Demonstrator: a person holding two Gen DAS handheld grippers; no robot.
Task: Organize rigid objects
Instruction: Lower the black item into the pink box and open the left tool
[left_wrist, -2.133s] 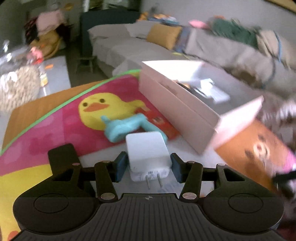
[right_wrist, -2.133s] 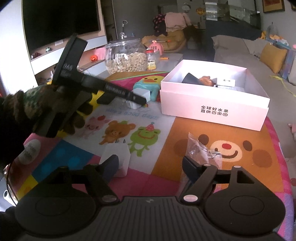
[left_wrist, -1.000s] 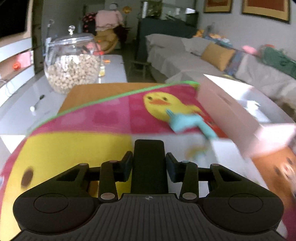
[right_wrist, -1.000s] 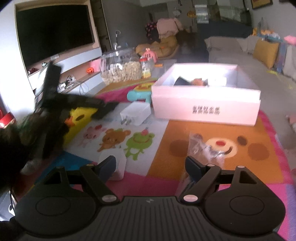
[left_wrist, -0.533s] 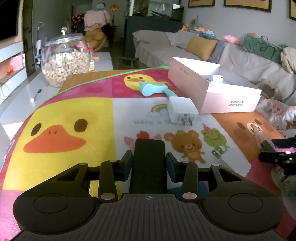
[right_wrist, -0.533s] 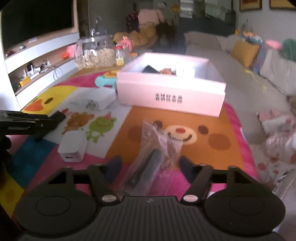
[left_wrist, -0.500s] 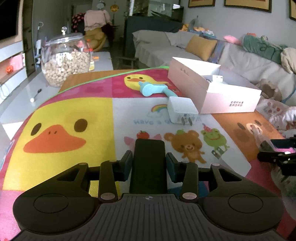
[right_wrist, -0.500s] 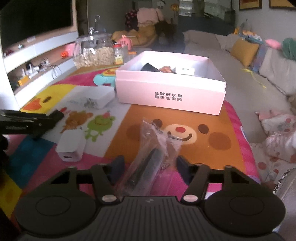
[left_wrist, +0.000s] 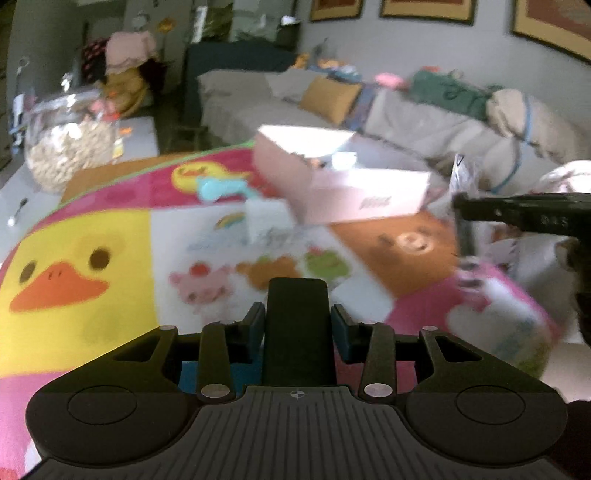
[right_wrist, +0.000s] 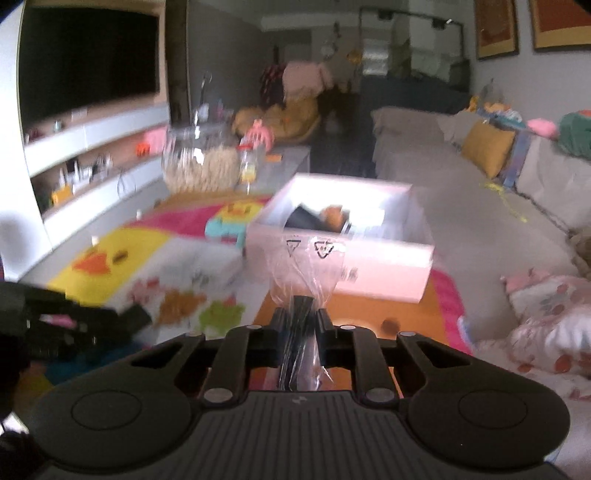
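Observation:
My right gripper (right_wrist: 297, 325) is shut on a clear plastic bag with a dark object inside (right_wrist: 301, 291) and holds it lifted, in front of the open pink box (right_wrist: 388, 266). The box holds several items. In the left wrist view the right gripper (left_wrist: 517, 214) hangs at the right with the bag (left_wrist: 466, 206) above the cartoon mat (left_wrist: 110, 229). My left gripper (left_wrist: 297, 325) is shut on a black rectangular block (left_wrist: 297, 325). A white charger (left_wrist: 266, 218) and a teal object (left_wrist: 218, 186) lie left of the box (left_wrist: 354, 199).
A glass jar of nuts (left_wrist: 68, 151) stands at the far left on the grey table. A grey sofa with a yellow cushion (left_wrist: 328, 99) runs behind the box. A TV and shelves (right_wrist: 88, 110) are at the left. A patterned cloth (right_wrist: 546, 321) lies at the right.
My right gripper has closed on the plastic bag and lifted it off the mat toward the pink box. My left gripper has shifted a little, still holding the black block.

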